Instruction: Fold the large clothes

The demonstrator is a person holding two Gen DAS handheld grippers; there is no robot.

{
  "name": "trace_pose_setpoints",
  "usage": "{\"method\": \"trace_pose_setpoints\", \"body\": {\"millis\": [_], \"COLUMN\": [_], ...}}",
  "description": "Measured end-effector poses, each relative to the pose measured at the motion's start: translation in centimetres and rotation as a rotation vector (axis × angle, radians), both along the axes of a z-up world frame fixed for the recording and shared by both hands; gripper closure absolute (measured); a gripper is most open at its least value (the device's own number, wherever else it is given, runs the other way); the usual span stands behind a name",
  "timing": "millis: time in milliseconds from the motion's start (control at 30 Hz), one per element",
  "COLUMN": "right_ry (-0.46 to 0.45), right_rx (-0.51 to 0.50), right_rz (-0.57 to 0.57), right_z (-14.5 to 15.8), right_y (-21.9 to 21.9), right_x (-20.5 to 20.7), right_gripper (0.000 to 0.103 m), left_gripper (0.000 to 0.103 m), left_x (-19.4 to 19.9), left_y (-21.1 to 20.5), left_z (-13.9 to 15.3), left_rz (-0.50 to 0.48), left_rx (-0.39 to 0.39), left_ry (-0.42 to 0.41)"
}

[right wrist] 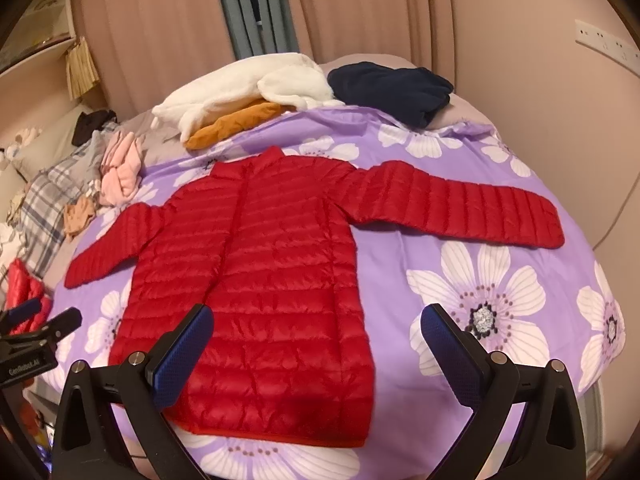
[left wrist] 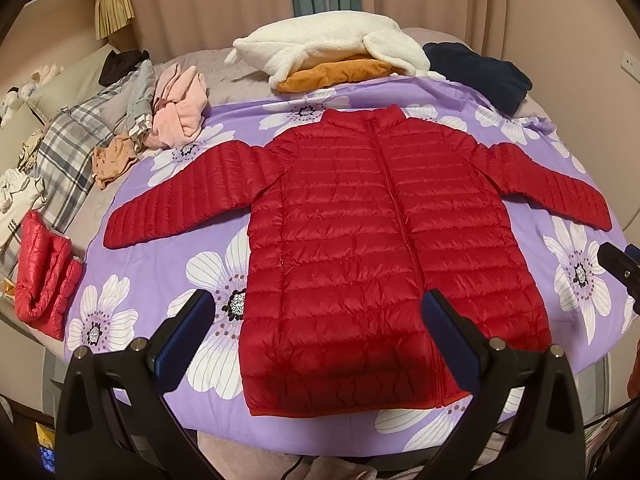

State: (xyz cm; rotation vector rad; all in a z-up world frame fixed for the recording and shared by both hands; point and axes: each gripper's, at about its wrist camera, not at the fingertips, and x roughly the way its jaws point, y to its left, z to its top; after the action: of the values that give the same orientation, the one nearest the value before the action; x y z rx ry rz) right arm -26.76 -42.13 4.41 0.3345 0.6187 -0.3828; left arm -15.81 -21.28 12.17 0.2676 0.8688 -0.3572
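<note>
We've got the purple floral sheet (left wrist: 168,264) covering most of the bed, and dead centre on it lies the red puffer jacket (left wrist: 360,240), flat, zipped up, collar pointing to 12 o'clock and hem towards 6, both sleeves spread out to roughly 9 and 3. Up at 12 o'clock past the collar there's a fluffy white garment (left wrist: 320,48) piled on an orange one (left wrist: 340,74), with a dark navy bundle (left wrist: 480,74) just to its right at about 1. Over at 10 o'clock we see a pink piece of clothing (left wrist: 180,116) heaped beside a plaid pillow (left wrist: 68,156), and at 8 o'clock a smaller shiny red puffer item (left wrist: 44,272) sits crumpled off the sheet's edge. Our left gripper (left wrist: 318,316) hovers above the hem with its fingers spread wide, holding nothing; our right gripper (right wrist: 316,328) is the same, fingers apart and empty, over the jacket's lower right side.
</note>
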Motion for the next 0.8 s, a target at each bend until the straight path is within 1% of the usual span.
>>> {"method": "trace_pose_setpoints", "body": {"millis": [200, 267, 333, 400, 533, 600, 667, 733, 800], "right_ry": [-0.008, -0.014, -0.027, -0.040, -0.058, -0.074, -0.084, -0.080, -0.089], "right_rx": [0.027, 0.049, 0.101, 0.155, 0.276, 0.340, 0.373, 0.397, 0.450], "right_rz": [-0.008, -0.008, -0.005, -0.017, -0.083, -0.131, -0.174, -0.221, -0.255], "right_z": [-0.1, -0.2, -0.8, -1.6, -3.7, -5.2, -6.4, -7.4, -8.6], "right_y": [-0.6, -1.1, -2.3, -3.7, -7.6, -10.3, -12.7, -14.5, -16.8], "right_x": [-0.1, -0.1, 0.0, 0.0, -0.1, -0.3, -0.5, -0.7, -1.0], "right_gripper": [0.001, 0.001, 0.001, 0.001, 0.001, 0.001, 0.001, 0.001, 0.001], "left_gripper": [0.000, 0.000, 0.000, 0.000, 0.000, 0.000, 0.000, 0.000, 0.000], "left_x": [0.0, 0.1, 0.5, 1.2, 2.6, 3.7, 4.4, 5.6, 6.1], "left_y": [-0.1, -0.4, -0.5, -0.4, -0.3, -0.2, 0.0, 0.2, 0.1], "left_z": [-0.3, -0.6, -1.0, -1.5, -2.9, -3.9, -4.6, -5.7, -6.4], "left_rz": [-0.006, -0.009, -0.009, 0.000, 0.023, 0.032, 0.032, 0.045, 0.063], "left_rx": [-0.009, -0.023, -0.047, -0.077, -0.114, -0.143, -0.182, -0.235, -0.244], "left_ry": [0.005, 0.012, 0.030, 0.046, 0.068, 0.098, 0.133, 0.187, 0.206]}}
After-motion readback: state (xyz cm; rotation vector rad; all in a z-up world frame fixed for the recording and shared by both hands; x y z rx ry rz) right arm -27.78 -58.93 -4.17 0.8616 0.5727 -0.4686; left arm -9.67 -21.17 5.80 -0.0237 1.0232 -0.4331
